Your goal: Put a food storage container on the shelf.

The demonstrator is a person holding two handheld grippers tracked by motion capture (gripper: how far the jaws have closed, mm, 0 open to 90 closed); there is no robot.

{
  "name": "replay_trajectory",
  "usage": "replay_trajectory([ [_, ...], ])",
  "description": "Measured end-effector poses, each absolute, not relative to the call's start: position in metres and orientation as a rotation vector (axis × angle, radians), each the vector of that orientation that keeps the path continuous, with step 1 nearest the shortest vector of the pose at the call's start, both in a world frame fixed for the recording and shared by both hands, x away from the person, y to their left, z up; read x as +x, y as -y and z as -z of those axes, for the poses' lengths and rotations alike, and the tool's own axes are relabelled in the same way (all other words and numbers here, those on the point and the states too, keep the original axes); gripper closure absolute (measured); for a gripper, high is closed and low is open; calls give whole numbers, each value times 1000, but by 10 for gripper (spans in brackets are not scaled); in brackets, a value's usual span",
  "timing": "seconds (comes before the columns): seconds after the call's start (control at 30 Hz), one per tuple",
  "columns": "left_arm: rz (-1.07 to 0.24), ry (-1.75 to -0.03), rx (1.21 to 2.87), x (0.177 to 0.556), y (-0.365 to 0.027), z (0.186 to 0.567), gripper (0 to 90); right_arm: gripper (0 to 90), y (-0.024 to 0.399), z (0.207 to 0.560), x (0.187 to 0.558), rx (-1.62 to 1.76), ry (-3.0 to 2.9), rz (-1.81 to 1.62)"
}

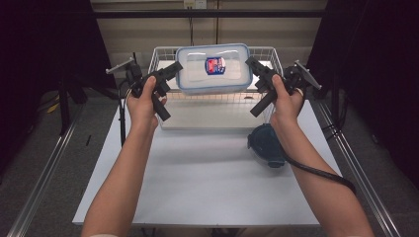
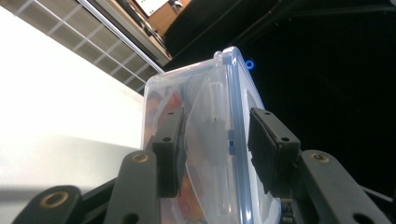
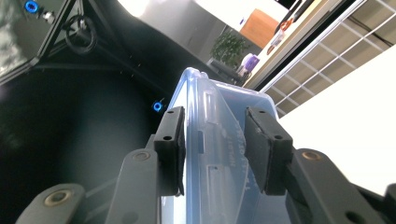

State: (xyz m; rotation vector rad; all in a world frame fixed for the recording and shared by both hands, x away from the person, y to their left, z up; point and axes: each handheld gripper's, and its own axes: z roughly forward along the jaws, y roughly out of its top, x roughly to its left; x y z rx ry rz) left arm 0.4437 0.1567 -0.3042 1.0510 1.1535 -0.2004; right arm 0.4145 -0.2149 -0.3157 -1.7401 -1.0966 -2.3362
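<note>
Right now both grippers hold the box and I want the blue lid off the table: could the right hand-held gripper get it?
Probably not: right hand-held gripper is shut on the food container.

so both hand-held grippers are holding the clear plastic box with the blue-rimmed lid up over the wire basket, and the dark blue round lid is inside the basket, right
Not quite. The dark blue round lid lies on the white table, in front of the white wire basket; the high view shows it. Both hand-held grippers, left and right, do hold the clear plastic box with the blue-rimmed lid above it.

Black two-jaw grippers (brass-coloured rivets, seemingly), grey plates, trailing black cable, bare forearms.
</note>
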Motion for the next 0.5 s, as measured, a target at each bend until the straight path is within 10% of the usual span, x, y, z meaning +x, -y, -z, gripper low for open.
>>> replay_trajectory([
  [0.5, 141, -1274, 1000, 491, -146, 306, 572, 585, 205, 327, 456, -1904, 993, 2251],
])
